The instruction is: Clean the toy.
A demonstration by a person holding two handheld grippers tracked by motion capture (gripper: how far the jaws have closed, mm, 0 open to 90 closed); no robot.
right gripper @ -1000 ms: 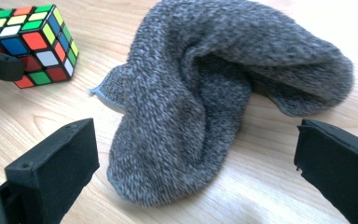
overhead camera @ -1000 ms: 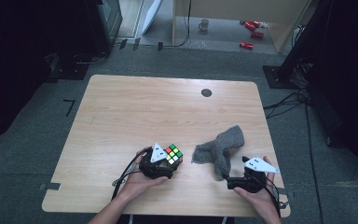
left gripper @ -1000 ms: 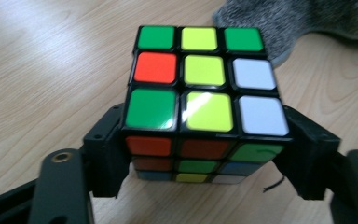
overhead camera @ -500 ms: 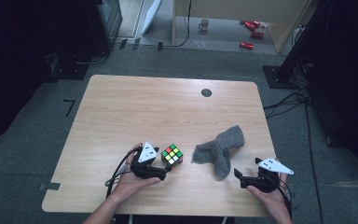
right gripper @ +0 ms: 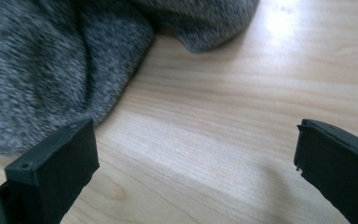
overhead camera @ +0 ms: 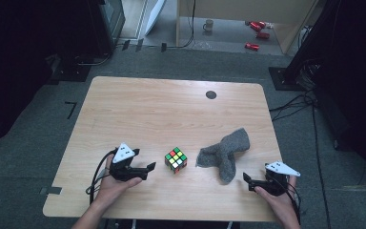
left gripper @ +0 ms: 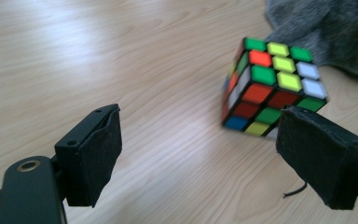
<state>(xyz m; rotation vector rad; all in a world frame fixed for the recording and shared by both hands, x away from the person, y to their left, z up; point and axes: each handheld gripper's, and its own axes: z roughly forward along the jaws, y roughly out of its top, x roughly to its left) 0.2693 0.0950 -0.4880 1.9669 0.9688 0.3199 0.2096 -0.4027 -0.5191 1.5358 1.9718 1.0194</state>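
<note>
left tongs (overhead camera: 151,167) wide open, nothing between the jaws; they've just been opening. rubik's cube (overhead camera: 176,160) sits on the bench (overhead camera: 162,109) just ahead of them, clear of the pads, off to their right side. right tongs (overhead camera: 247,180) open too, empty. grey sock (overhead camera: 224,151) lies just ahead of them, to their left, not touching.

Grey cloth (right gripper: 60,60) blurred, cut off at frame edges.
</note>
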